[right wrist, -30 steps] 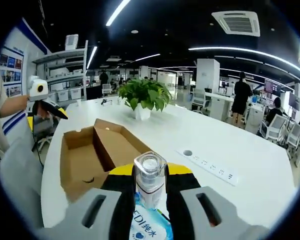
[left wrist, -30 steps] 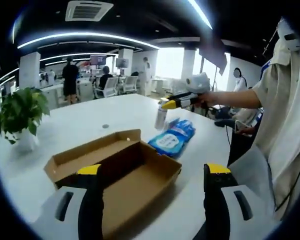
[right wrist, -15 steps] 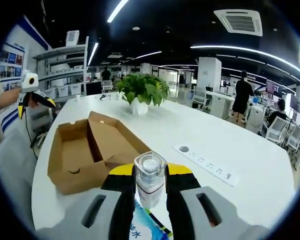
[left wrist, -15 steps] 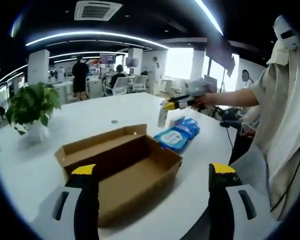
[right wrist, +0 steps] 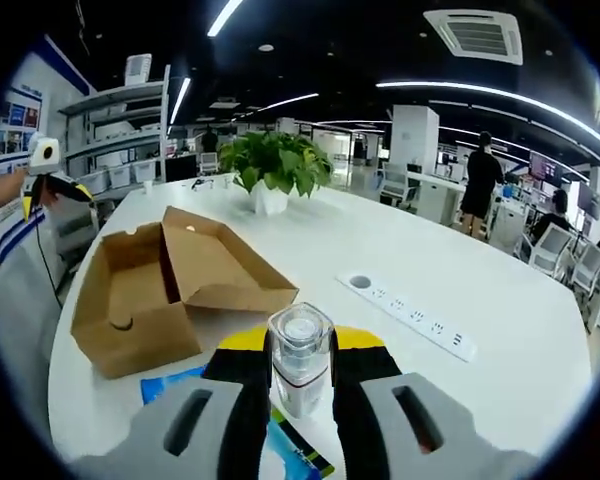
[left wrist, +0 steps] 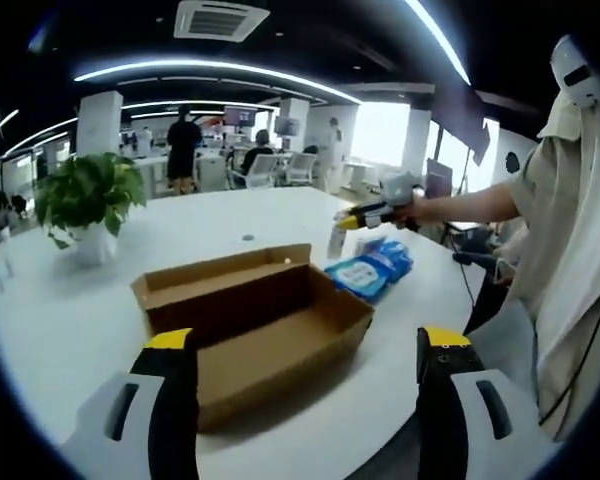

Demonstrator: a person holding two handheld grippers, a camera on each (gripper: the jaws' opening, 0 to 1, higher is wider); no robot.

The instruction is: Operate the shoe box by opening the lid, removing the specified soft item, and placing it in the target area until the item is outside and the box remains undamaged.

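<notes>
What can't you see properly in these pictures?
- Blue wipes pack, right gripper view: mostly hidden behind the right gripper and its clear bottle, so its label can't be read.
- Cardboard box, right gripper view: the raised lid hides part of the inside.
- Right gripper's jaws, left gripper view: too small and far to see how they stand.
- People at the far desks: too small to make out.

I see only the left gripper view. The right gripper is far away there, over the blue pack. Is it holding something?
Observer: Yes. The right gripper is shut on a small clear bottle.
Operator: Is anything on the table beyond that bottle?
Observer: A white power strip lies flat on the table, apart from the open cardboard box.
</notes>
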